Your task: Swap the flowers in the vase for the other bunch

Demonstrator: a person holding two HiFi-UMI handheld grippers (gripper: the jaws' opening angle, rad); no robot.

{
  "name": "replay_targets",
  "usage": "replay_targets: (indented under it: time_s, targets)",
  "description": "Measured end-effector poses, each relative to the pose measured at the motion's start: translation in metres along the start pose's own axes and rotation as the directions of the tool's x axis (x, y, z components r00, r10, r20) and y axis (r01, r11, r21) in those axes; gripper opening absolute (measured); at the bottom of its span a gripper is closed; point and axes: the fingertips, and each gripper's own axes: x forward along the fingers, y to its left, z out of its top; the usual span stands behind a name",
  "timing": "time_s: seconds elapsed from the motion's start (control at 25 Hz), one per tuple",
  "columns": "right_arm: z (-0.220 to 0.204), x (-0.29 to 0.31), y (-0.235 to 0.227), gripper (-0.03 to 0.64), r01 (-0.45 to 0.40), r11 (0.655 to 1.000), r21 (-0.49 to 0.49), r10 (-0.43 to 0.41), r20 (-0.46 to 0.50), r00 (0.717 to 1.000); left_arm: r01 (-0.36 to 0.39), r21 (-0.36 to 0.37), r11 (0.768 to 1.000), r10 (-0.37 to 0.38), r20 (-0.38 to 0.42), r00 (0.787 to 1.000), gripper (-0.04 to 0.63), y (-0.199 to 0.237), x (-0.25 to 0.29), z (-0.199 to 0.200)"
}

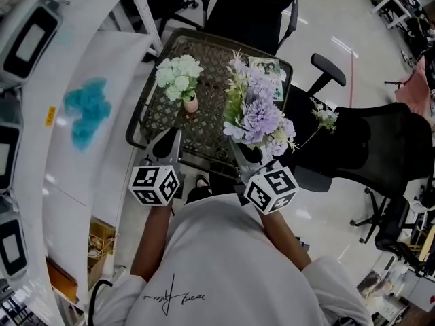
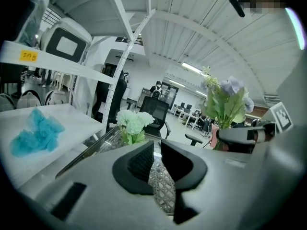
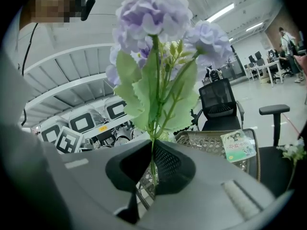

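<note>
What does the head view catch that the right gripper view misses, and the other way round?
Only the head view: the blue lump on the white shelf, and the wearer's white shirt.
Only the right gripper view: the right gripper with its jaws pinching the green stems, and a bystander far off.
Both: the purple flowers, the woven table and the booklet on it.

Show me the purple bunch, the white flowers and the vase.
purple bunch [image 1: 262, 114], head view, on the large purple bloom.
white flowers [image 1: 178, 75], head view, on the blooms.
vase [image 1: 192, 104], head view, on its pink body.
</note>
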Motion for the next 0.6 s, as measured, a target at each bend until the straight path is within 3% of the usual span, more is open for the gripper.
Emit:
replay_targets:
  time_s: [0.6]
  targets:
    - [-0.007, -0.018, 0.039, 0.02, 0.0, 0.999, -0.034, 0.0, 0.02, 1.0, 0.029, 0.036, 0.999, -0.031, 0.059, 0.998, 0.031, -0.013, -0.06, 0.013]
